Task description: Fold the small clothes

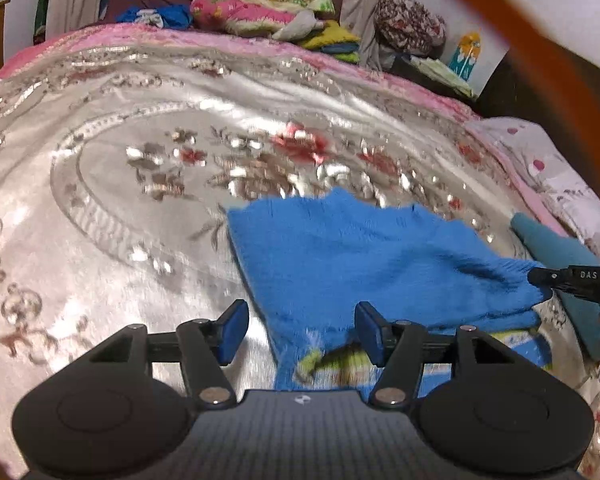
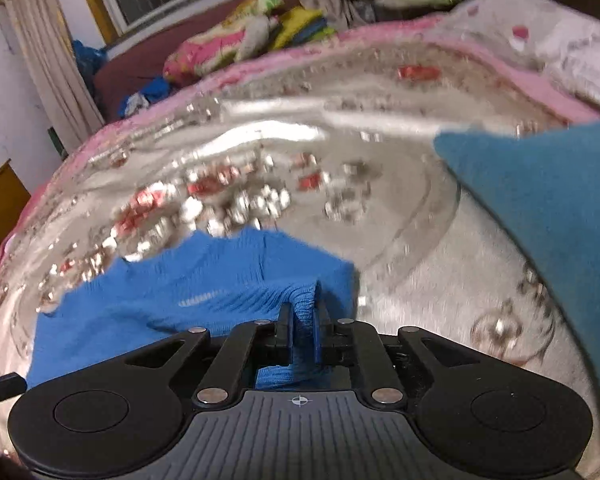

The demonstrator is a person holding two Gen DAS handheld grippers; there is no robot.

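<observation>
Clenched jaws of the right gripper [image 2: 303,334] pinch the blue knit garment [image 2: 204,300] at lower centre; the left gripper [image 1: 300,332] hangs released above its edge on the bedspread [image 1: 100,200].

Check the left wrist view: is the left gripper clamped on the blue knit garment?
No. The left gripper stands open with its blue pads apart over the blue knit garment, pinching no fabric.

Each matte black plastic hand-held gripper, left [image 1: 301,332] and right [image 2: 303,334], has a ribbed grey-black body, two round side discs, silver pivot screws, angular linkage arms and blue-padded fingers [image 1: 234,330] (a small white crosshair mark sits centred).
</observation>
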